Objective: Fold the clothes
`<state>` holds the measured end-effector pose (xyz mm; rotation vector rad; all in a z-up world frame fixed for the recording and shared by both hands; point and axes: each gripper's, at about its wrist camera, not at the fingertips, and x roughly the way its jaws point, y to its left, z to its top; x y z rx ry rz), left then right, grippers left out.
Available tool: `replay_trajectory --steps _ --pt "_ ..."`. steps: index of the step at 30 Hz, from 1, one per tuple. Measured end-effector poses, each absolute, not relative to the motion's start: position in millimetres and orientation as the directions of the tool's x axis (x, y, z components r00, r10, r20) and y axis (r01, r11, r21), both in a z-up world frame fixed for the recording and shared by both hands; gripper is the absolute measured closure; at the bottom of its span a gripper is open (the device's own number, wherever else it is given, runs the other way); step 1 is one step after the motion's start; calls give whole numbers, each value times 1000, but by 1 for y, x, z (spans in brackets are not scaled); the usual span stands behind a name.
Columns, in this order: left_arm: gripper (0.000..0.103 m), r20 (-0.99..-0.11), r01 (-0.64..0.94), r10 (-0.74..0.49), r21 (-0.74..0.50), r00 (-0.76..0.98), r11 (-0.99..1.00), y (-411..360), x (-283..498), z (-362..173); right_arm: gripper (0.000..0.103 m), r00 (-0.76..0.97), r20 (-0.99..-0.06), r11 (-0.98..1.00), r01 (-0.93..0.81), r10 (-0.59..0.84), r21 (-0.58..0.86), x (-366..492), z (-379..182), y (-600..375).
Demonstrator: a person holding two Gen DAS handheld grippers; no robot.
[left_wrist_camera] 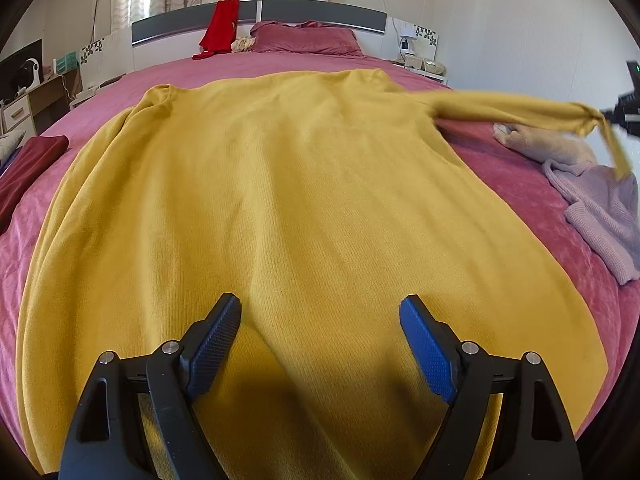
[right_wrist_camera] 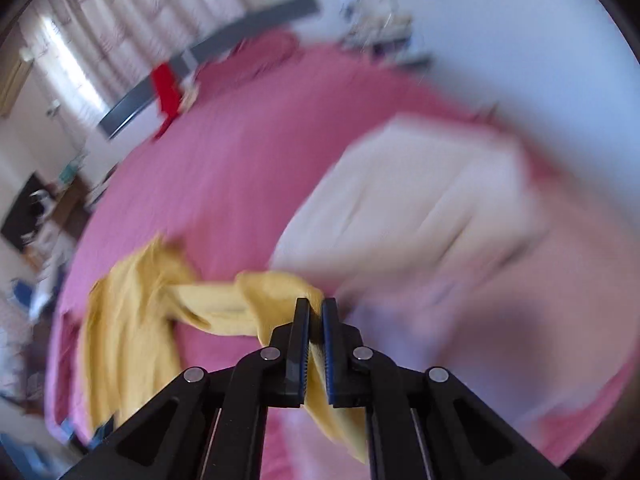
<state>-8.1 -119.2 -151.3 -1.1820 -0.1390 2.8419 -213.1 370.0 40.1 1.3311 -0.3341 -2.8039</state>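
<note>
Blue-padded fingers of the left gripper are held wide apart at the bottom of the left wrist view, with nothing between them; just beyond them the hem end of the yellow sweater is spread flat on the pink bedspread, its long axis running from the bottom of the frame up toward the headboard. One sleeve is stretched out to the right edge of that frame, lifted clear of the bed; its cuff is clamped between the closed fingers of the right gripper, as is seen low in the centre of the blurred right wrist view. The coming fold is judged to turn on this: the body lies to the left of the held cuff, so the sleeve has to be carried leftward across the sweater's long axis; the right gripper already has it, while the left is nearer the hem. Pale folded garments are seen beneath the sleeve; a red garment is draped over the headboard.
</note>
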Motion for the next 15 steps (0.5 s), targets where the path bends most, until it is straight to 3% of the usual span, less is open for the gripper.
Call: replay_trajectory --steps 3,4,8,10,13,15 --pt "20 -704 -21 91 -108 -704 -994 -120 -8 -151 93 -622 -782 -986 -145 26 82 -248 52 410" --pt "20 -704 -21 91 -107 -704 -994 -120 -8 -151 80 -593 -805 -983 -164 36 77 -258 46 422" --pt "20 -707 -21 86 -101 -702 -995 -118 -8 -151 78 -445 -871 -919 -394 208 -18 -270 -1 446" --pt "19 -707 -20 85 -99 -702 -995 -118 -8 -150 77 -559 -820 -927 -360 123 106 -244 -3 424" --pt "19 -719 -25 98 -112 -688 -993 -119 -10 -148 75 -640 -767 -972 -150 -44 181 -218 -18 330" --pt "19 -737 -29 128 -146 -664 -989 -125 -11 -142 74 -598 -768 -968 50 -228 248 -202 -44 250"
